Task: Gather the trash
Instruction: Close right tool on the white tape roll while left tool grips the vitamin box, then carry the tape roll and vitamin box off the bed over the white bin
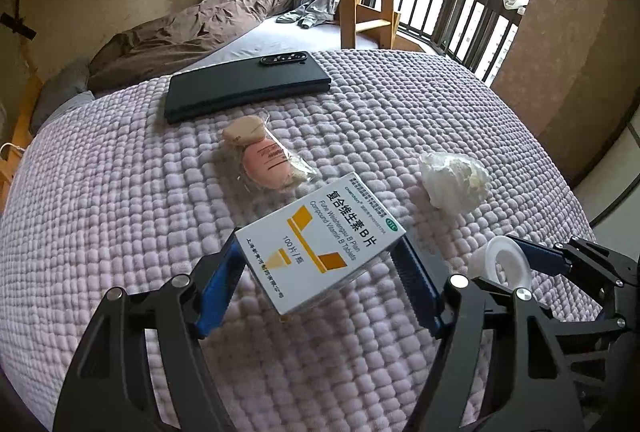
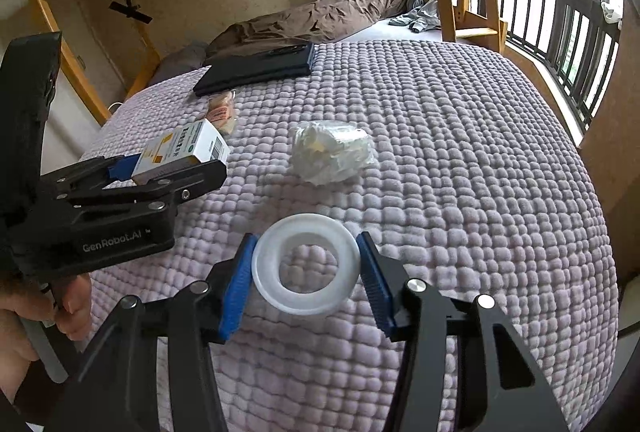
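- Big purple bumpy blanket [image 1: 120,216] spread under both claws, with all the bits of trash lying on top of it
- Far ahead of the left claw, near the back edge of the blanket: a flat black phone [image 1: 248,85], not trash, best left alone
- Between the fingers of the left claw [image 1: 320,268]: a white and yellow pill box [image 1: 320,244], tilted, looks lifted a little off the blanket
- Left claw pinching the pill box from both sides, blue pads [image 1: 220,284] pressed on its edges
- Ahead and to the right of the left claw, well apart from it: a scrunched white wrapper [image 1: 454,181], not yet picked up
- Just past the pill box, ahead of the left claw: a small clear snack bag [image 1: 266,159] with pink and tan things inside, also lying loose
- Between the fingers of the right claw [image 2: 306,270]: a white plastic ring [image 2: 306,264], flat side up
- Right claw closed around the white plastic ring, pads touching both sides of it, so pinching it
- Step right now, as a guess: first two bits of trash grabbed, one in each claw
- Next move, likely: carry both to a bin, none showing in either view, so hard to tell where
- Needs a steady squeeze, since the pill box sits crooked and could slip
- After that, back for the scrunched white wrapper and the small clear snack bag
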`<state>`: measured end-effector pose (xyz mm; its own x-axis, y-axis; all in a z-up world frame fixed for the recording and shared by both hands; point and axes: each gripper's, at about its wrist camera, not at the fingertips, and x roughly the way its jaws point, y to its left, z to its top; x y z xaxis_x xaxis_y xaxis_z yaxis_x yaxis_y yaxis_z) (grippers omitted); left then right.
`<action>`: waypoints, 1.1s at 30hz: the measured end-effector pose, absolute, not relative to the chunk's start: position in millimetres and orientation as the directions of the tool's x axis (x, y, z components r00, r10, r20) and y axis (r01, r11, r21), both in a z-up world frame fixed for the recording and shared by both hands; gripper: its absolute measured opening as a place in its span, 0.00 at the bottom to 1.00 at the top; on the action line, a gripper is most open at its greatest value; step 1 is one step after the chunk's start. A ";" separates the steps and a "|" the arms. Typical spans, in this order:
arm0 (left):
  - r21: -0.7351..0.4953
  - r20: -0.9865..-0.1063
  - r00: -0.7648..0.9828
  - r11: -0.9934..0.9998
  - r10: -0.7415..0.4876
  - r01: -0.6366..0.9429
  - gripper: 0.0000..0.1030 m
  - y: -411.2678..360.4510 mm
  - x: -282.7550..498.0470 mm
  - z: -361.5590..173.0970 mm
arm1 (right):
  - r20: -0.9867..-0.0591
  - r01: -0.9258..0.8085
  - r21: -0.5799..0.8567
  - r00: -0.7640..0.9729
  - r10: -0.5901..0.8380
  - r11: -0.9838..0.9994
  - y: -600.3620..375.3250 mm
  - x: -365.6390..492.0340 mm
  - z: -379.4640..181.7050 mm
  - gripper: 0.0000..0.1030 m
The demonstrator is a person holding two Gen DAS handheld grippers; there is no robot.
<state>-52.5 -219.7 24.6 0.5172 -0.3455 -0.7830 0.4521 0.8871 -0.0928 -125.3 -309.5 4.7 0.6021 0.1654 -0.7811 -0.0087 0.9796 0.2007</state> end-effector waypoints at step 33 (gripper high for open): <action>-0.130 -0.788 0.522 0.917 -0.326 0.376 0.72 -166.7 -114.5 30.6 | -0.777 -0.082 0.208 0.591 0.216 0.975 -267.1 -178.7 20.1 0.49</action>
